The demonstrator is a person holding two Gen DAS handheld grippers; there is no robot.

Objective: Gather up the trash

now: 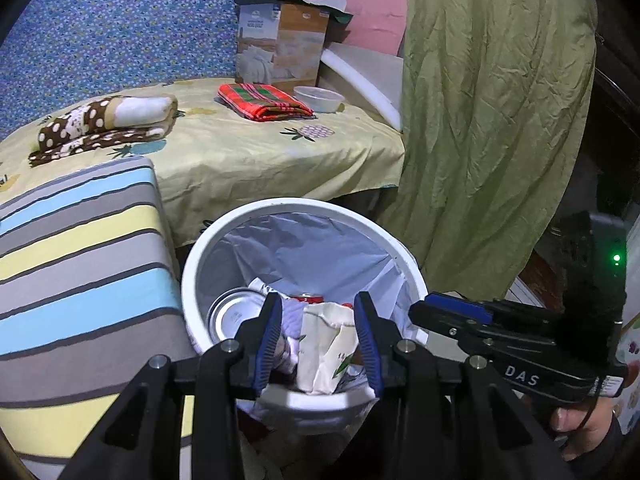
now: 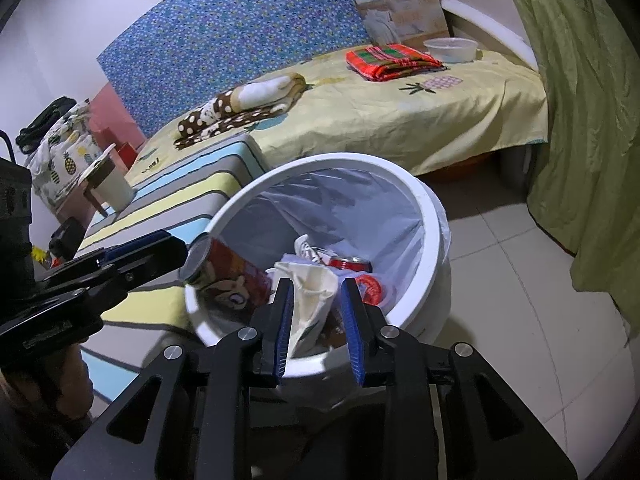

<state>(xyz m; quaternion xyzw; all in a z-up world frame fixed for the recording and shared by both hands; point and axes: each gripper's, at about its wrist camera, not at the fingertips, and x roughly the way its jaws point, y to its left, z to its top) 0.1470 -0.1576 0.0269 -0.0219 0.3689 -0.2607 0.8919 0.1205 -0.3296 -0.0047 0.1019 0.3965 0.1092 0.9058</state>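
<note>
While both tools hang over the white trash bin [image 1: 400, 258], I see the left hand-held gripper [image 1: 322, 340] with its blue pads parted above the bin's mouth. A crumpled cream paper bag [image 1: 328, 352] lies between them in that view, but the pads do not press on it, so I call this one released. From the right wrist camera, the right hand-held gripper [image 2: 316, 320] shows the same: jaws apart, the cream paper bag [image 2: 312, 300] seen in the gap, neither pad gripping it. It is released as well.

My task's trash sits inside the bin, which is lined with a pale plastic bag [image 2: 352, 208]. I can make out a red snack canister [image 2: 228, 276] leaning against the bin's left inner wall with its metal end up, a red drink can [image 2: 350, 265] toward the far side, and a red-and-white lid [image 2: 370, 288] just beside it. The bin stands on the tiled floor [image 2: 520, 272], touching or just beside a striped cushion [image 1: 80, 260].

Behind it is a bed with a yellow sheet [image 1: 248, 156]. On the bed lie a brown polka-dot blanket [image 1: 108, 124], a folded red plaid cloth [image 1: 262, 100], a white plastic bowl [image 1: 320, 98] near the bed's far right corner, and a printed cardboard box [image 1: 280, 44]. A green curtain [image 1: 488, 112] hangs at the right.
</note>
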